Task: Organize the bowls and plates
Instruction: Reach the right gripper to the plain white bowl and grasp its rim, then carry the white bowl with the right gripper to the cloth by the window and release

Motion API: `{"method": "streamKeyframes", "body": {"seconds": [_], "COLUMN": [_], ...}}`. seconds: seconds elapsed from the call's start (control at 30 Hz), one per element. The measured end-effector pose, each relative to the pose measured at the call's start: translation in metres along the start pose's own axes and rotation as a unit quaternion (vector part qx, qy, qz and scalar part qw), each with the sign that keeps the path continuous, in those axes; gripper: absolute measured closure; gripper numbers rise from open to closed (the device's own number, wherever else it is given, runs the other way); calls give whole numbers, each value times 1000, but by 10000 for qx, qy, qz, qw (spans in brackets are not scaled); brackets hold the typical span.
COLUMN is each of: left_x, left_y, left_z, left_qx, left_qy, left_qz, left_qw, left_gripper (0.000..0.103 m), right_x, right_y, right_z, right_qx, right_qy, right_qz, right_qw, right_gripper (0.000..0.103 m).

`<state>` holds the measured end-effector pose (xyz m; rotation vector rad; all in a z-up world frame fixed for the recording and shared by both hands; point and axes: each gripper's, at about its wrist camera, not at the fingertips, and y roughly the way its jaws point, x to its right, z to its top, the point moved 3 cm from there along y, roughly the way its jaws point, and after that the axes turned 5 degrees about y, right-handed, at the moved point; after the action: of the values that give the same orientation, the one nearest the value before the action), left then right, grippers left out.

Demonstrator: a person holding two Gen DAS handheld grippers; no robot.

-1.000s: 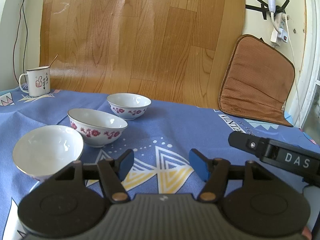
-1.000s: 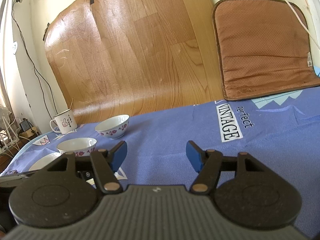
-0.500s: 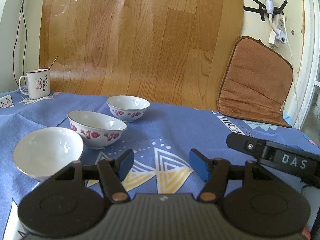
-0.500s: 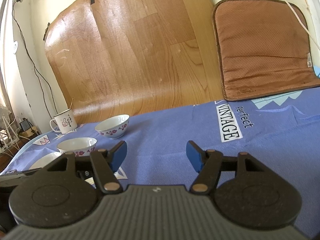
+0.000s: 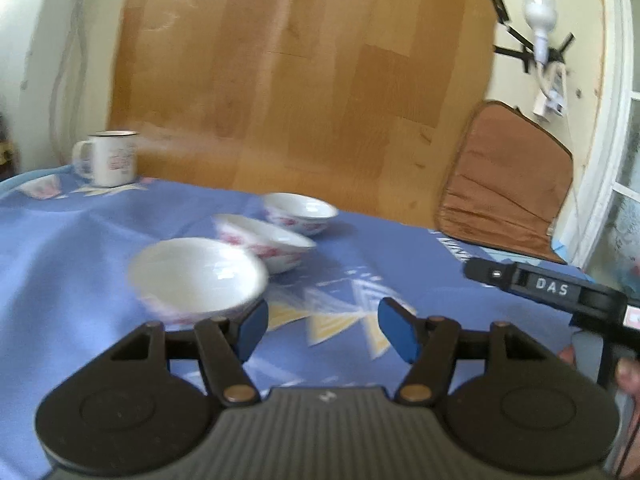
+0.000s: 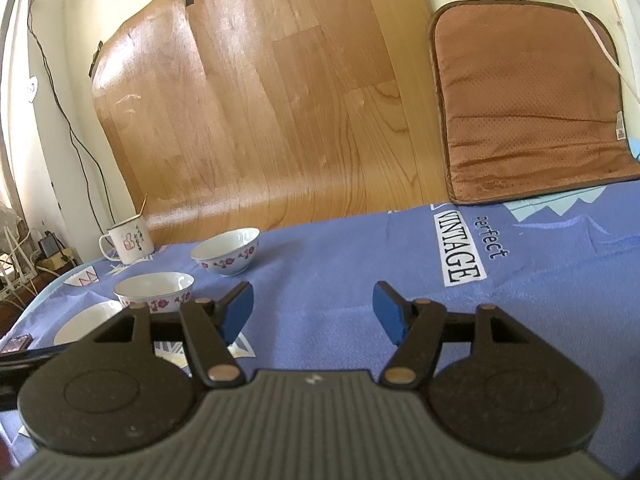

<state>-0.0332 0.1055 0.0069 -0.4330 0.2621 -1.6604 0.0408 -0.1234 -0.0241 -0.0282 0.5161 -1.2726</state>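
The left gripper (image 5: 322,326), jaws spread and holding nothing, hovers just right of the nearest bowl (image 5: 198,276) (the picture is blurred), closer than the right gripper (image 6: 313,312), also spread and empty; two flowered bowls sit in a row beyond that bowl.

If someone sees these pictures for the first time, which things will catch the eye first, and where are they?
Three white bowls in a row on the blue tablecloth: the near bowl, the middle bowl and the far bowl. A white mug stands beyond them near the wood-patterned sheet on the wall. The left gripper is open beside the near bowl; the right gripper is open over bare cloth.
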Motion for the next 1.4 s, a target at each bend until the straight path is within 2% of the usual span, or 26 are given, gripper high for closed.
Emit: {"method": "streamKeyframes", "body": {"seconds": [0.07, 0.1, 0.2, 0.3, 0.4, 0.53, 0.63, 0.67, 0.73, 0.77, 0.8, 0.9, 1.13, 1.4], "left_x": [-26, -36, -74, -102, -114, -122, -122, -121, -120, -117, -114, -105, -82, -31], "left_y": [-12, -16, -20, -12, 5, 25, 36, 40, 49, 50, 49, 42, 28, 43], "left_z": [0, 2, 10, 21, 31, 34, 30, 26, 19, 17, 16, 12, 0, 9], "left_qx": [-8, -11, -126, -312, -529, -691, -807, -880, -1045, -1057, -999, -935, -951, -1076], "left_qy": [-176, -246, -529, -911, -1022, -1315, -1396, -1423, -1508, -1500, -1439, -1351, -1453, -1060], "left_qz": [141, 234, 556, 495, 565, 540, 577, 567, 423, 383, 377, 345, -24, -435], "left_qw": [9997, 9994, 9970, 9941, 9917, 9874, 9852, 9843, 9821, 9823, 9838, 9858, 9848, 9876], "left_gripper": [41, 41, 45, 48, 51, 55, 66, 74, 83, 86, 88, 90, 89, 89], "right_x": [-4, -6, -23, -59, -95, -129, -136, -136, -134, -135, -137, -137, -116, -78], "right_y": [4, 5, 12, 20, 35, 65, 90, 96, 101, 100, 95, 80, 49, 26], "right_z": [-1, -2, -5, -4, -1, -6, -18, -22, -27, -30, -30, -31, -31, -23], "right_qx": [-212, -346, -832, -1087, -1389, -1814, -2200, -2313, -2456, -2505, -2507, -2392, -2145, -1657], "right_qy": [-52, -18, 190, -55, -167, -341, -156, -15, 264, 320, 321, 101, 96, 319], "right_qz": [17, 89, 629, 1023, 1440, 1468, 1321, 1338, 1416, 1477, 1516, 1438, 1414, 964], "right_qw": [9998, 9994, 9944, 9888, 9796, 9718, 9664, 9636, 9586, 9563, 9556, 9602, 9664, 9809], "right_gripper": [36, 42, 52, 55, 59, 65, 74, 78, 80, 84, 89, 91, 92, 92]}}
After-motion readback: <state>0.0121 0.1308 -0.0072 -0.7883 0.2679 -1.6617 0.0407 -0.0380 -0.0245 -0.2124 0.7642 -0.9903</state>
